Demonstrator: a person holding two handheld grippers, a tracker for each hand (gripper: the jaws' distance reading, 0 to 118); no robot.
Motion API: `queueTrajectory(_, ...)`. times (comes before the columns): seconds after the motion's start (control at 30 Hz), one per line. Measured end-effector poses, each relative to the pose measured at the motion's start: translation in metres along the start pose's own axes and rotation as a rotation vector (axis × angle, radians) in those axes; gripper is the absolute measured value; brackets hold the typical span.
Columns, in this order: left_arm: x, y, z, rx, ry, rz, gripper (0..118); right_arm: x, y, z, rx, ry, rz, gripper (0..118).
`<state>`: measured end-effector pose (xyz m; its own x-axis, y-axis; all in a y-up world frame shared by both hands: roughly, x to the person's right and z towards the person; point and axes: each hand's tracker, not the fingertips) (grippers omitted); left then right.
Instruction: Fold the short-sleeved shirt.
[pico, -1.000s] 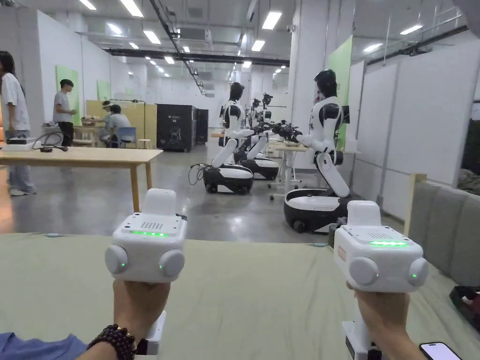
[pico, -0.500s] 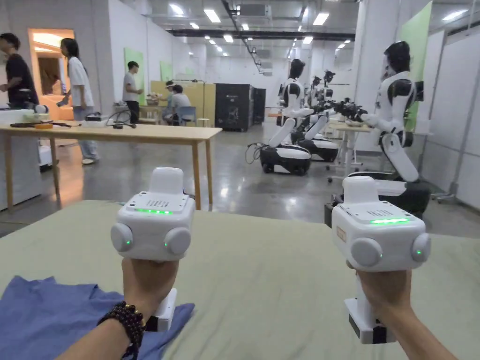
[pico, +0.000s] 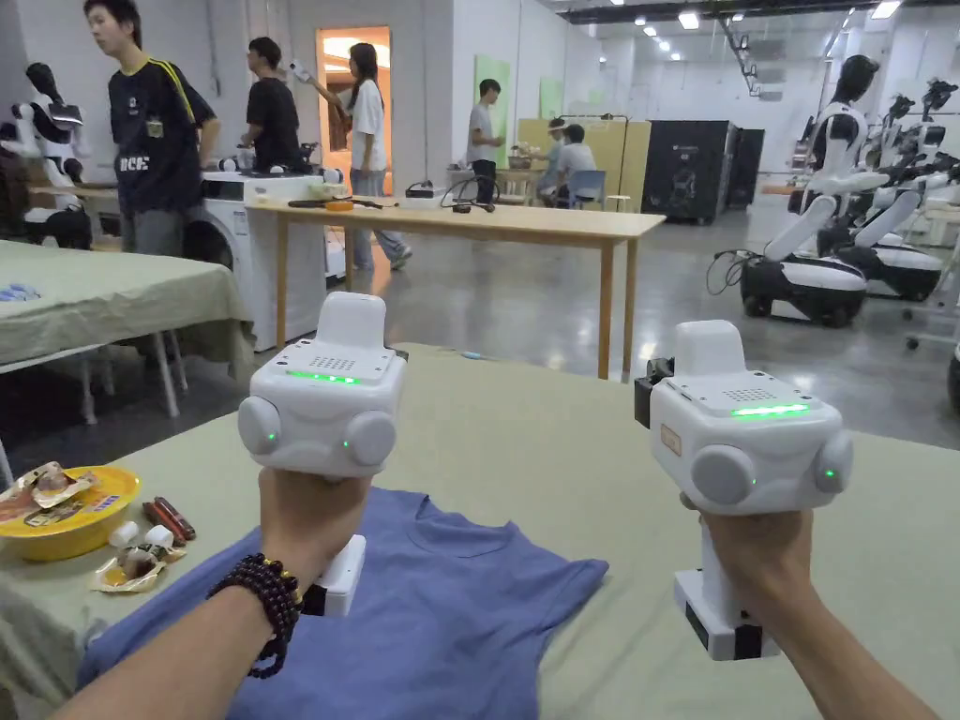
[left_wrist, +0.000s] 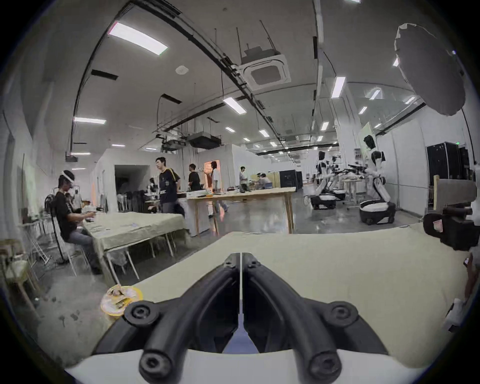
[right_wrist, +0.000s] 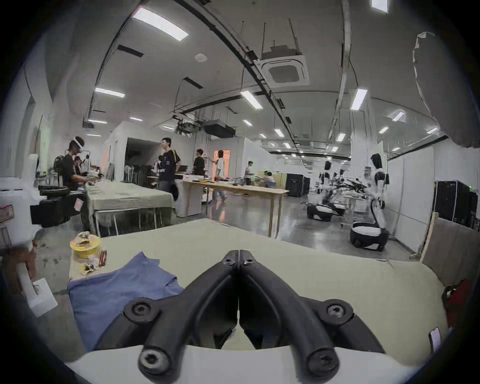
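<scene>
While both grippers are held up above the work surface, the table (pico: 562, 450), covered with a pale green cloth, takes up the lower part of the head view. Beyond it a long wooden table (pico: 525, 223) stands on the grey floor, with several people around it and behind it, and white and black robots (pico: 825, 253) are parked to the right. A second cloth-covered table (pico: 103, 295) stands to the left.

The blue short-sleeved shirt (pico: 450, 619) lies spread on the near left part of the green cloth, collar toward the far side, one sleeve reaching out to the right. It is not folded.

The left gripper (left_wrist: 241, 256), held in the left hand (pico: 305, 530), hangs above the shirt near its collar; its jaws are drawn together with only a thin slit between them, and nothing is between them. The right gripper (right_wrist: 239, 253), held in the right hand (pico: 764, 562), hangs over bare cloth to the right of the shirt, apart from it; its jaws meet at the tips and grip nothing.

A yellow bowl (pico: 66, 525) with wrappers in it sits at the left edge of the table, just beside the shirt's left side, with small snack packets (pico: 141, 553) next to it. A beaded bracelet (pico: 258, 600) is on the left wrist.
</scene>
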<state>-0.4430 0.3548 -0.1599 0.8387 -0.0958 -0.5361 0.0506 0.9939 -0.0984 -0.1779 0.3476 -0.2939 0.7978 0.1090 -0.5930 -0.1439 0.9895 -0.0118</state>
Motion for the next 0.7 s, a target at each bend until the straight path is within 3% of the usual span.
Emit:
queueTrajectory(0.1, 0.003, -0.003, -0.005, -0.041, -0.013, -0.059, 0, 0.008, 0.0, 0.003, -0.004, -0.001, -0.007, 0)
queueTrajectory(0.17, 0.009, -0.001, -0.016, -0.187, -0.083, -0.11, 0, 0.015, -0.002, 0.007, -0.008, -0.007, -0.015, 0)
queueTrajectory(0.23, 0.013, -0.008, -0.03, -0.303, -0.13, -0.143, 13, 0.023, -0.002, 0.012, -0.02, -0.005, -0.02, 0)
queueTrajectory(0.27, 0.015, -0.014, -0.037, -0.356, -0.15, -0.151, 33, 0.028, -0.004, 0.013, -0.034, -0.005, -0.024, 0)
queueTrajectory(0.3, 0.016, -0.022, -0.044, -0.409, -0.192, -0.148, 88, 0.032, -0.005, 0.015, -0.047, 0.0, -0.032, 0)
queueTrajectory(0.33, 0.017, -0.029, -0.051, -0.467, -0.215, -0.142, 118, 0.035, -0.008, 0.016, -0.052, 0.007, -0.038, 0)
queueTrajectory(0.4, 0.018, -0.054, -0.074, -0.613, -0.303, -0.117, 118, 0.04, -0.014, 0.019, -0.055, 0.004, -0.042, 0)
queueTrajectory(0.43, 0.016, -0.056, -0.076, -0.496, -0.355, -0.159, 118, 0.041, -0.017, 0.019, -0.058, 0.005, -0.04, 0)
queueTrajectory(0.53, 0.025, -0.095, -0.101, -0.596, -0.305, -0.212, 118, 0.044, -0.028, 0.019, -0.078, 0.016, -0.031, 0)
queueTrajectory(0.7, 0.034, -0.152, -0.148, -0.742, -0.35, -0.157, 118, 0.046, -0.05, 0.012, -0.117, 0.045, -0.018, 1)
